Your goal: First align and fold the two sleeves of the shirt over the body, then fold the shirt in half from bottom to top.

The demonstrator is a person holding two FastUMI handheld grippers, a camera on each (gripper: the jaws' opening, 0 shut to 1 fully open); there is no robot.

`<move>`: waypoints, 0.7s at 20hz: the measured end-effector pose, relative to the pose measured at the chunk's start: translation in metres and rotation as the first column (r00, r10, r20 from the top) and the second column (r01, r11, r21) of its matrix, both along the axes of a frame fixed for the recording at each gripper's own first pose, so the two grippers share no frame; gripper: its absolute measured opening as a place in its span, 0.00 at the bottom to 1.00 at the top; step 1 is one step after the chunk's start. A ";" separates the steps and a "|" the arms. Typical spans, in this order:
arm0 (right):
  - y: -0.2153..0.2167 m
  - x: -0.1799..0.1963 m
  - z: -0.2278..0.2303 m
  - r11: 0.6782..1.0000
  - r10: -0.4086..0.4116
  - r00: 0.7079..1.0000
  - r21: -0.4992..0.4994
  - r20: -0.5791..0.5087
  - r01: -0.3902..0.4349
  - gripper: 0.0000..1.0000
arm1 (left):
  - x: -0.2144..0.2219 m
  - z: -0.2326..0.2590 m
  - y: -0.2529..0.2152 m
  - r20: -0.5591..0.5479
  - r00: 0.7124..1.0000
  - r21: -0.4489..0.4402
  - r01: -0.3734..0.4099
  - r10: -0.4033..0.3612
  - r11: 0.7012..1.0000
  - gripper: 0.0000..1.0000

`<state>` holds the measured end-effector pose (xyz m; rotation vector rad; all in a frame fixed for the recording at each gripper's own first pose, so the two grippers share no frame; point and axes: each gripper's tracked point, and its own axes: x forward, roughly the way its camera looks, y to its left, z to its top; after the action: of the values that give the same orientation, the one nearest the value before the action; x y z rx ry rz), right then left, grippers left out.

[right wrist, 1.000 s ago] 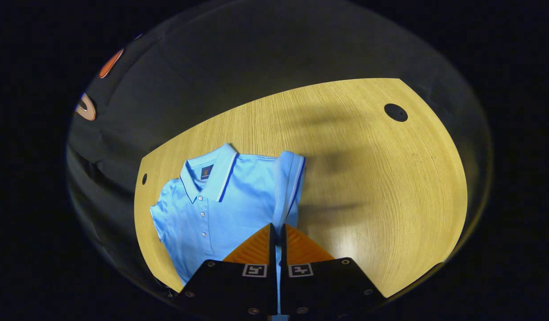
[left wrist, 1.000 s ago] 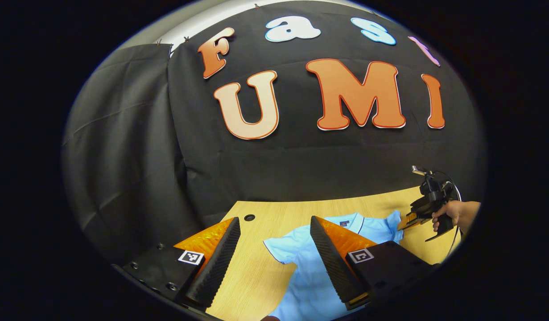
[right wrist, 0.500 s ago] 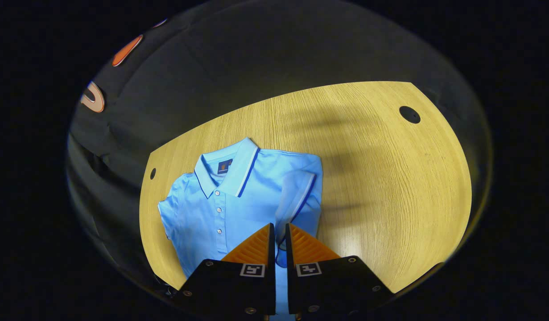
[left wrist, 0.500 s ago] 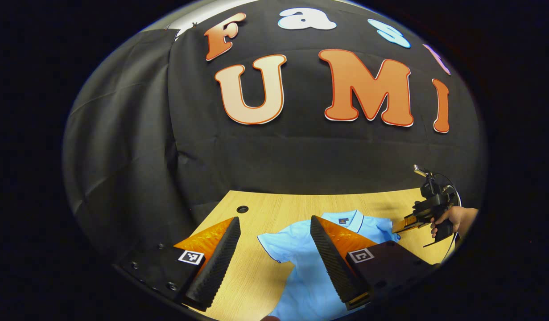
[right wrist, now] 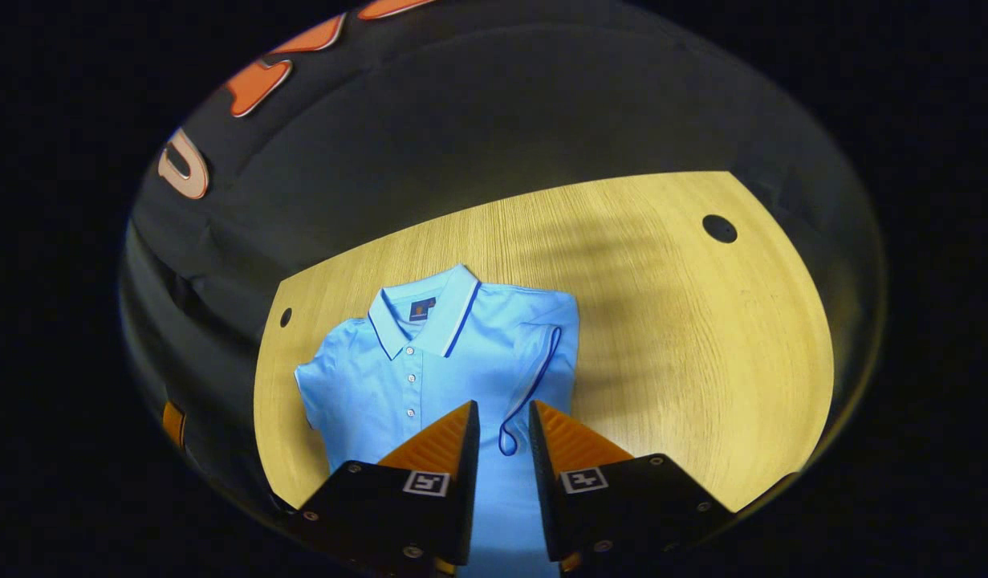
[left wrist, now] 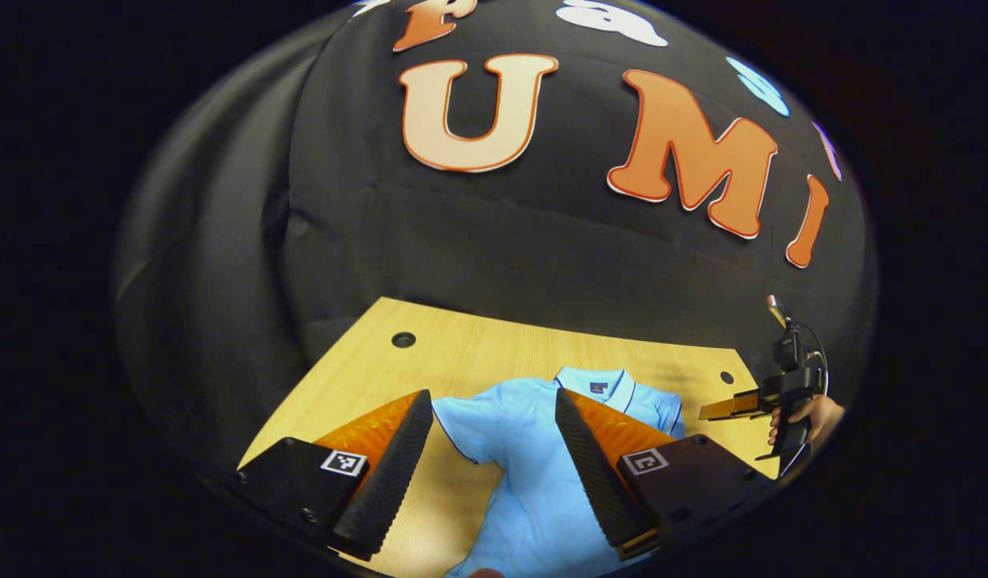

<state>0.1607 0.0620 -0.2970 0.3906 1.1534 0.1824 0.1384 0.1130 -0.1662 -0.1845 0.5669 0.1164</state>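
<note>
A light blue polo shirt [right wrist: 429, 385] lies face up on the wooden table [right wrist: 686, 337], collar toward the wall. One sleeve [right wrist: 542, 353] is folded over the body, its dark-trimmed cuff running toward my right gripper [right wrist: 502, 407]. That gripper stands open by a narrow gap just above the cuff, pressing on nothing. The other sleeve [right wrist: 317, 385] lies spread out to the side. In the left gripper view my left gripper [left wrist: 491, 397] hangs wide open above the shirt [left wrist: 534, 482], near the spread sleeve [left wrist: 457, 421]. A hand holds the right gripper [left wrist: 714, 414] at the far right.
The table has a round cable hole [right wrist: 719, 229] at one far corner and another hole [right wrist: 286, 317] beside the spread sleeve. Bare wood [left wrist: 461, 353] stretches beyond the collar. The booth's black cloth hangs right behind the table edge.
My right gripper has parted its fingers and let go of the sleeve, which now lies flat on the body. My left gripper has shifted over the shirt, still open.
</note>
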 end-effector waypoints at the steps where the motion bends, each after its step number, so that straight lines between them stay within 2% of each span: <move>1: 0.003 -0.002 0.009 1.000 0.003 1.000 0.020 0.021 -0.004 0.42 | 0.004 -0.004 0.003 -0.011 1.000 -0.018 0.001 -0.002 1.000 1.00; 2: 0.005 -0.007 0.012 1.000 0.008 0.999 0.026 0.036 -0.009 0.51 | 0.008 -0.008 0.006 -0.027 1.000 -0.036 0.003 -0.004 0.999 0.99; 5: 0.001 -0.019 0.023 1.000 0.023 0.997 0.002 0.072 -0.023 0.65 | 0.018 -0.026 0.017 -0.083 0.997 -0.060 0.002 -0.007 0.998 0.99; 6: 0.004 -0.024 0.029 1.000 0.015 0.997 0.017 0.079 -0.016 0.74 | 0.024 -0.035 0.024 -0.112 0.994 -0.052 -0.005 0.000 0.999 1.00; 7: 0.008 -0.026 0.037 0.999 0.004 0.995 0.045 0.095 -0.008 0.77 | 0.029 -0.045 0.031 -0.140 0.990 -0.048 -0.011 0.004 0.999 1.00; 8: 0.011 -0.030 0.043 0.998 -0.009 0.994 0.061 0.110 0.002 0.86 | 0.035 -0.055 0.036 -0.165 0.986 -0.057 -0.014 0.004 0.998 1.00; 10: 0.007 -0.034 0.050 0.998 -0.024 0.990 0.054 0.142 0.017 0.95 | 0.046 -0.075 0.034 -0.225 0.974 -0.100 -0.016 -0.007 0.995 0.99; 14: 0.002 -0.043 0.062 0.999 -0.042 0.973 0.016 0.229 0.040 0.98 | 0.064 -0.122 0.046 -0.344 0.939 -0.115 -0.041 -0.001 0.993 0.99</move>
<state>0.1176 0.0639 -0.2349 0.3927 0.9163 0.1930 0.2027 0.1586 -0.2877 -0.2907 0.9228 0.1358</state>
